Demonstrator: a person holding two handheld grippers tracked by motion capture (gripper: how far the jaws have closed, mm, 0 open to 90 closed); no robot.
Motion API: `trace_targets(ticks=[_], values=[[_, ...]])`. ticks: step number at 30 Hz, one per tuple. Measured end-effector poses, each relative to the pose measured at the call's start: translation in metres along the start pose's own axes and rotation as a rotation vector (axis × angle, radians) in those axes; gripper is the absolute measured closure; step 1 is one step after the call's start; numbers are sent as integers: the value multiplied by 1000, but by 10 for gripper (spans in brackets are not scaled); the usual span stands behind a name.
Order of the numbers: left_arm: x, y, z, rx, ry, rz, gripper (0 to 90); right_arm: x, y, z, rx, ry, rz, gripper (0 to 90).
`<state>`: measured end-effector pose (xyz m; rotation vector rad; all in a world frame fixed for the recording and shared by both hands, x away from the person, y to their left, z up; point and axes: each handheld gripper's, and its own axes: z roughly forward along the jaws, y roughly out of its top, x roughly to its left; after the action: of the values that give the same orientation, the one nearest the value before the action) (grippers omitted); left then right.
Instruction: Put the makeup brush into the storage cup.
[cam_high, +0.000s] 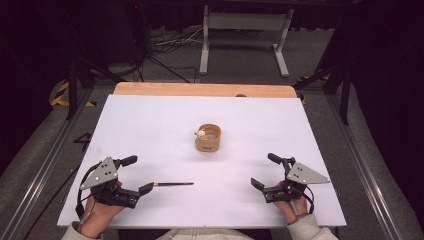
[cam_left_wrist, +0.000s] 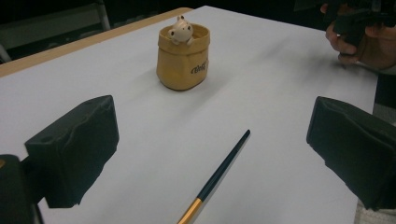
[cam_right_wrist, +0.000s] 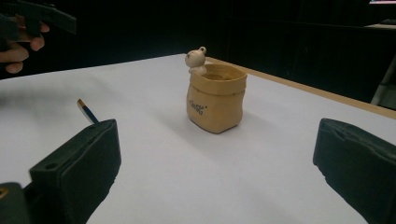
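My left claw (cam_high: 136, 174) sat open at the table's (cam_high: 150, 115) seven o'clock, jaws spread wide with nothing between them. I held it low and level, pointed toward three o'clock, so that the pen (cam_high: 173, 184) lay straight ahead of the gap; that looked to me like the stance for closing on a thin thing lying flat. In the left gripper view the pen (cam_left_wrist: 219, 175) ran out from between the jaws, gold end nearest me and dark tip aimed away toward one o'clock. In the high view its near end sat just beside my lower jaw; whether they touched I could not tell.

My right claw (cam_high: 264, 172) was open too, empty, at five o'clock, well apart from the pen. I judged it was parked there to stay clear while the left did the picking.

Farther out, at the table's centre, stood the pot (cam_high: 208, 138), upright, mouth up, with a little white figure (cam_high: 201, 133) peeking over the rim at its nine o'clock side. From the right gripper view the pot (cam_right_wrist: 216, 98) stood dead ahead, at twelve. I took it for the pen's likely holder, being open-topped and within reach of both hands.

Counted: two claws, one pen, one pot, one figure.
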<state>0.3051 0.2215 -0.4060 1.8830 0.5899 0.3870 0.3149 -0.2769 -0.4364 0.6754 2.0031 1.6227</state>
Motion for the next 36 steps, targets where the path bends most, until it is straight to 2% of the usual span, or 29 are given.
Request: trace_targets(ticks=[5, 7, 12, 15, 24, 28, 36], values=[[3, 7, 6, 66, -13, 16, 64, 0, 1, 1, 14, 15, 3, 16], [4, 9, 8, 90, -22, 14, 62, 1, 1, 1, 21, -3, -10, 15], [8, 14, 16, 160, -36, 17, 46, 3, 4, 1, 26, 1, -34, 24], [8, 17, 21, 205, -43, 36, 43, 4, 5, 1, 37, 7, -37, 26], [11, 25, 36, 333, -73, 90, 57, 2, 7, 0, 47, 11, -24, 40], [12, 27, 43, 396, -92, 99, 66, 2, 7, 1, 47, 32, -24, 43], [14, 32, 56, 491, -107, 112, 75, 1, 6, 1, 47, 35, -10, 43]])
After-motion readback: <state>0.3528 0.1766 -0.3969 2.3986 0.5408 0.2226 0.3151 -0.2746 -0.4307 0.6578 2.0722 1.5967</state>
